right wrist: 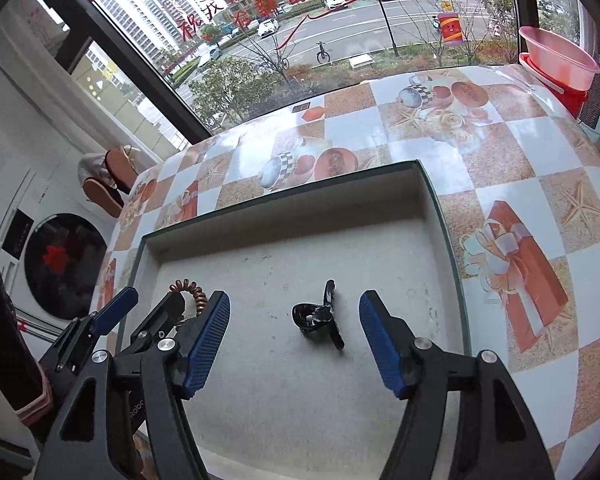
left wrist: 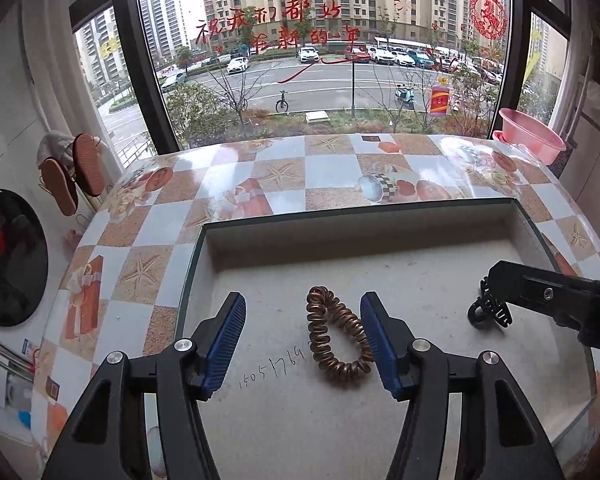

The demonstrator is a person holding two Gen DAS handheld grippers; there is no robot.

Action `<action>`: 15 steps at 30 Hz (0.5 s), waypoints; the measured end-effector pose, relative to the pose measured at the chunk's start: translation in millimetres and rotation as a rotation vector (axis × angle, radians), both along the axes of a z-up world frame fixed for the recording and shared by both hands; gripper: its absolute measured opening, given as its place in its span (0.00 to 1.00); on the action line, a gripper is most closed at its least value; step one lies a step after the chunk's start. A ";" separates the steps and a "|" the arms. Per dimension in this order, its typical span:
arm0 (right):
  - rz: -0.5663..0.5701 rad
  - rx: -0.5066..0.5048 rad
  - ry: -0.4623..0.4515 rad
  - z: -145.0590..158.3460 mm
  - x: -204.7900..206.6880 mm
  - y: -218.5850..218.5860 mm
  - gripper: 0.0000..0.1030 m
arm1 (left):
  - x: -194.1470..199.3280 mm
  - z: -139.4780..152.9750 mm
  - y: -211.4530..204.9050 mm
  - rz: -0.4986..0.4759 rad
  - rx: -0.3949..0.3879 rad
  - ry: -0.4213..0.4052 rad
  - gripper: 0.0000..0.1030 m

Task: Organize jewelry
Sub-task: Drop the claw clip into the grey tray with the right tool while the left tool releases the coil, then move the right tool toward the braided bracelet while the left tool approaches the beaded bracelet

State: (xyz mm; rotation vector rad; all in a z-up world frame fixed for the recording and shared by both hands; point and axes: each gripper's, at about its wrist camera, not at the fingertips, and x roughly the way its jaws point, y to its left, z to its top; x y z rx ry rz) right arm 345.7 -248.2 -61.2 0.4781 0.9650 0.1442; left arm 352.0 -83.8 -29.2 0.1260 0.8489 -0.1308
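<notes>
A copper spiral hair tie [left wrist: 337, 335] lies on the floor of a shallow grey box lid [left wrist: 364, 236]. My left gripper [left wrist: 303, 312] is open, its blue pads on either side of the tie, the right pad close to it. A black claw hair clip [right wrist: 319, 315] lies in the same box [right wrist: 292, 216]. My right gripper [right wrist: 295, 312] is open with the clip between its pads, apart from both. The clip shows in the left wrist view [left wrist: 487, 313] partly behind the right gripper's finger. The tie shows partly hidden in the right wrist view [right wrist: 192, 294].
The box sits on a table with a checkered starfish-print cloth [left wrist: 284, 176]. A pink basin [left wrist: 530, 134] stands at the far right corner. A window [left wrist: 320, 48] is behind the table. A washing machine [right wrist: 66, 276] and hanging slippers [left wrist: 74, 178] are at the left.
</notes>
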 end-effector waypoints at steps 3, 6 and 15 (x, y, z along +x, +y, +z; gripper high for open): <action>-0.015 0.026 -0.025 12.5 -7.7 -3.3 0.76 | -11.6 11.8 5.8 0.014 -0.024 -0.038 1.00; -0.004 0.018 -0.041 23.6 -18.3 -1.2 0.79 | -24.7 23.9 9.2 0.005 -0.017 -0.061 1.00; -0.002 0.042 -0.088 48.4 -69.7 4.1 1.00 | -74.6 60.4 40.7 -0.002 -0.103 -0.097 1.00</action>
